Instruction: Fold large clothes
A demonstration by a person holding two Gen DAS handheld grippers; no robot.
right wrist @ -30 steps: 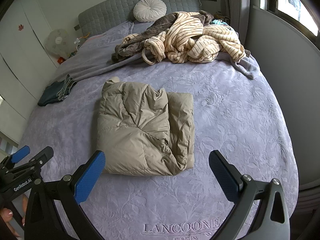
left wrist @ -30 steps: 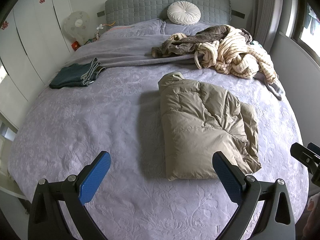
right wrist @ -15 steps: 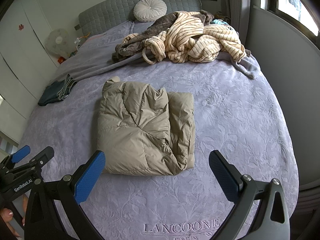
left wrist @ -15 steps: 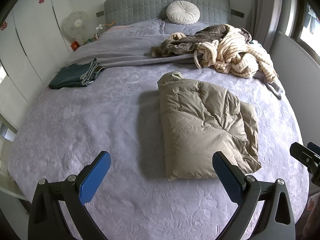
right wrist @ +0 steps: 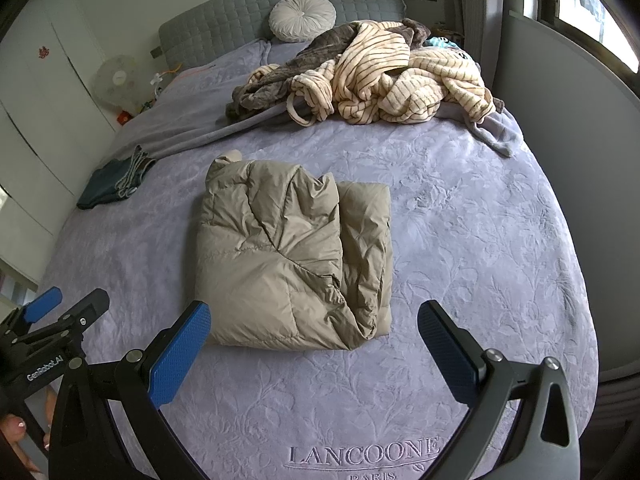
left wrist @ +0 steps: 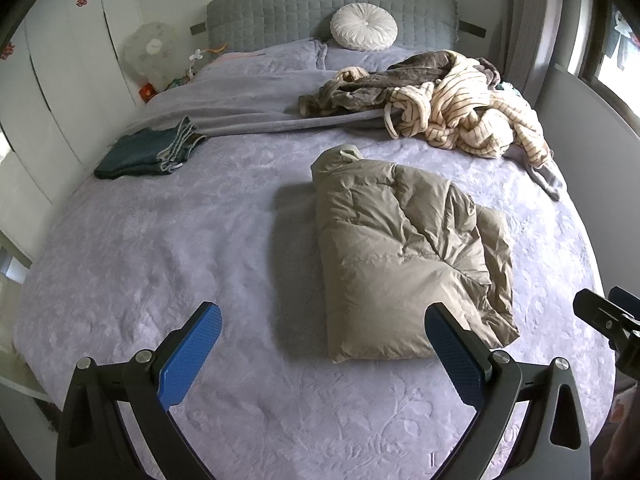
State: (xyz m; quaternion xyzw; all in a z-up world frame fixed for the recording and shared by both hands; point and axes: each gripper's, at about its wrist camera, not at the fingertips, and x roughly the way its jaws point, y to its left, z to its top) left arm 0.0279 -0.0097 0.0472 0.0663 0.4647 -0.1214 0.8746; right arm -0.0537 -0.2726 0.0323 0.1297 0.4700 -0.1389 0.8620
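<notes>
On bed (right wrist: 480, 240): folded jacket (right wrist: 288, 264)

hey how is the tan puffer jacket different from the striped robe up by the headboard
The tan puffer jacket is folded into a compact rectangle; the striped robe lies in a crumpled heap. The jacket is plain tan and quilted, the robe cream with dark stripes. The jacket lies alone mid-bed; the robe is tangled with a brown garment near the headboard. Both rest on the lavender bedspread, and neither gripper touches them.
</notes>
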